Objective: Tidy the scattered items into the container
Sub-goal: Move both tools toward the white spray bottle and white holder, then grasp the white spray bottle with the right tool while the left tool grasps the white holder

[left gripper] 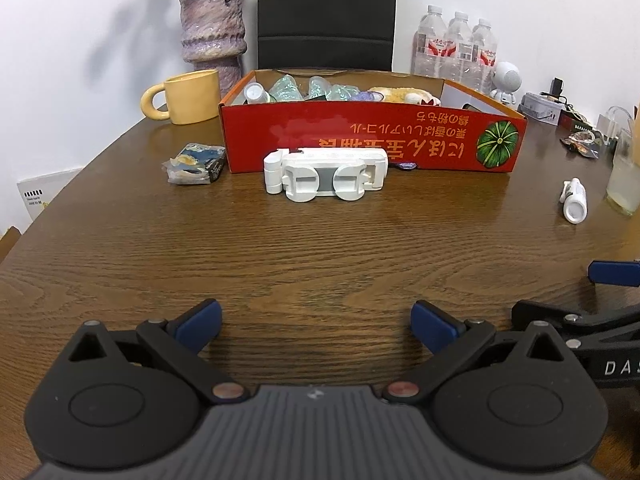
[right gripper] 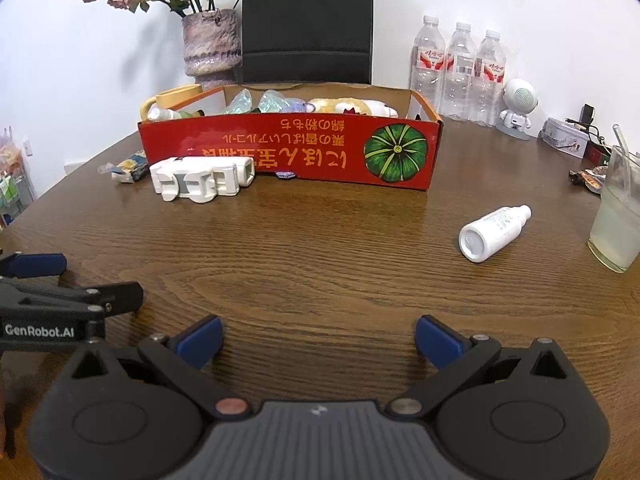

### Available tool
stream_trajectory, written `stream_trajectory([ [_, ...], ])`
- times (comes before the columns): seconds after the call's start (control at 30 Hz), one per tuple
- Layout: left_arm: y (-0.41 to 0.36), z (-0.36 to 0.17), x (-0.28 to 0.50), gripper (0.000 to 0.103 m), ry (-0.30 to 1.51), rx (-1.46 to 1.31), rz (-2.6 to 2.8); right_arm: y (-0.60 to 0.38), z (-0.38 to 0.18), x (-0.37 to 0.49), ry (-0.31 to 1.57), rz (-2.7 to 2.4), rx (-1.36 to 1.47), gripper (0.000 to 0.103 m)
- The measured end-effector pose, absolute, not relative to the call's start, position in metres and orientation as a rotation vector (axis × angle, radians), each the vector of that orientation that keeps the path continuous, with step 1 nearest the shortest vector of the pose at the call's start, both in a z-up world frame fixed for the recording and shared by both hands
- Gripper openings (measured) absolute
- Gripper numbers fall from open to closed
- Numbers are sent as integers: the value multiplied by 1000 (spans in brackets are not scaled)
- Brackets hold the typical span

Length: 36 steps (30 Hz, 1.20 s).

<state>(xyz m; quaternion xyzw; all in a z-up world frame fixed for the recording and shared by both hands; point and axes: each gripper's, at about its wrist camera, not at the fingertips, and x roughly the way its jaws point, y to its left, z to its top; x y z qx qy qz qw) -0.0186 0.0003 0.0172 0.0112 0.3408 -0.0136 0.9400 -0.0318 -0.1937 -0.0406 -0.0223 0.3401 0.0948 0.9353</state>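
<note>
Both grippers (left gripper: 316,326) (right gripper: 318,342) spread empty, red box (left gripper: 360,136) ahead

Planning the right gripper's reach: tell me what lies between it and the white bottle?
Only bare table: the right wrist view shows nothing between the right gripper and the bottle.

red box (right gripper: 256,148) with orange lettering and a green pumpkin print, white bottle (right gripper: 494,233), mustard-yellow mug (left gripper: 186,96), dark wood-grain counter (left gripper: 320,248)

White lettering "GenRobot.AI" stands on the left tongs (right gripper: 60,276) seen to the left of the right tongs; "DA", cut off, shows on the right tongs (left gripper: 600,292). The red box (right gripper: 288,148) ahead carries upside-down yellow Japanese print, seemingly unreadable here.
</note>
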Motion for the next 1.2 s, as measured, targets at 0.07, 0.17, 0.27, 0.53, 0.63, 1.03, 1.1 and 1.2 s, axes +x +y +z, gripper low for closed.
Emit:
stream_trajectory([
  [0.07,0,17,-18,103,696,21,-23,-193,-41,-33,694,192,-45,103],
  [0.17,0,17,-18,103,696,21,-20,-193,-41,-31,695,193,-44,103],
  [0.27,-1,18,-17,103,694,17,-12,-194,-40,-29,700,222,-55,103],
  [0.53,0,65,47,103,635,-74,-185,-256,-9,7,794,123,49,103],
  [0.63,-8,73,83,103,617,45,-157,-284,-5,41,843,43,93,103],
  [1.03,-11,56,90,95,723,28,-249,-291,-27,98,851,56,95,87],
  [1.1,-15,62,72,78,820,-69,-348,-281,-30,92,819,58,19,78],
  [1.2,-19,75,44,81,782,-77,-414,-273,-30,81,778,129,-34,61],
])
